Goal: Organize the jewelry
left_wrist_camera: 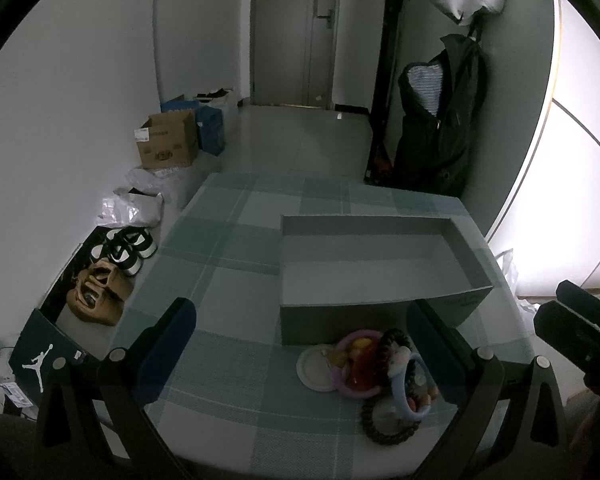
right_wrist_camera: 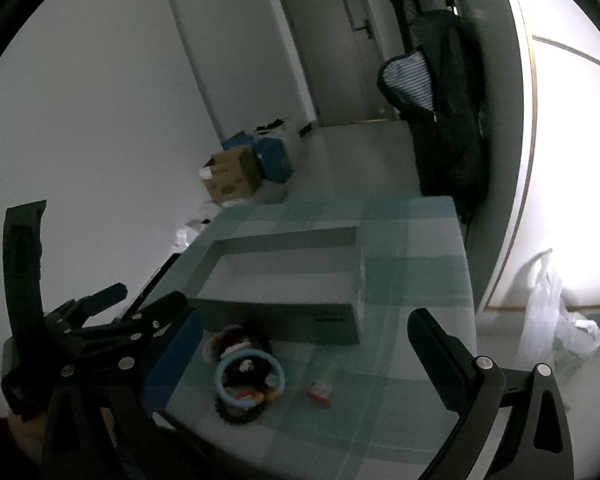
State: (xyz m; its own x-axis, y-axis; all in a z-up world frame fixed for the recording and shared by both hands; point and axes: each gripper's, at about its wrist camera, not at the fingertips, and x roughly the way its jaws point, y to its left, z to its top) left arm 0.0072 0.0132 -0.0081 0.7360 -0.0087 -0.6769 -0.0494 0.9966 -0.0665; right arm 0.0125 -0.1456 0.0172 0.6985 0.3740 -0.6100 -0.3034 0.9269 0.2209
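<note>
Two grippers were up over the green-and-white checked tabletop [left_wrist_camera: 236, 408], and both were spread wide with nothing between their fingers. My left gripper [left_wrist_camera: 300, 344] hung above the near edge, its blue-padded fingers [left_wrist_camera: 168, 344] framing the heap of jewelry; my right gripper [right_wrist_camera: 306, 356] hovered a little to the right of that heap, also holding nothing.

The jewelry sat in one small pile just in front of the open grey cardboard box [left_wrist_camera: 332, 320], which lay on the tabletop and showed only its bare floor. In the pile I could pick out a pale round white disc [left_wrist_camera: 315, 368] at the left, touching a pink plastic ring [left_wrist_camera: 354, 392], with red and yellow pieces inside that ring. A light blue plastic bangle [left_wrist_camera: 404, 402] leaned over the right side, and a dark braided loop [left_wrist_camera: 388, 434] lay nearest to me, partly under the bangle. From my right wrist view, a small red-and-white item [right_wrist_camera: 319, 393] lay apart on the cloth, just right of the pile; it was too blurred to name.

On the floor to the left stood a brown cardboard carton [left_wrist_camera: 168, 144] and black-and-white shoes [left_wrist_camera: 130, 246]. A dark jacket [left_wrist_camera: 444, 120] hung by the door.
</note>
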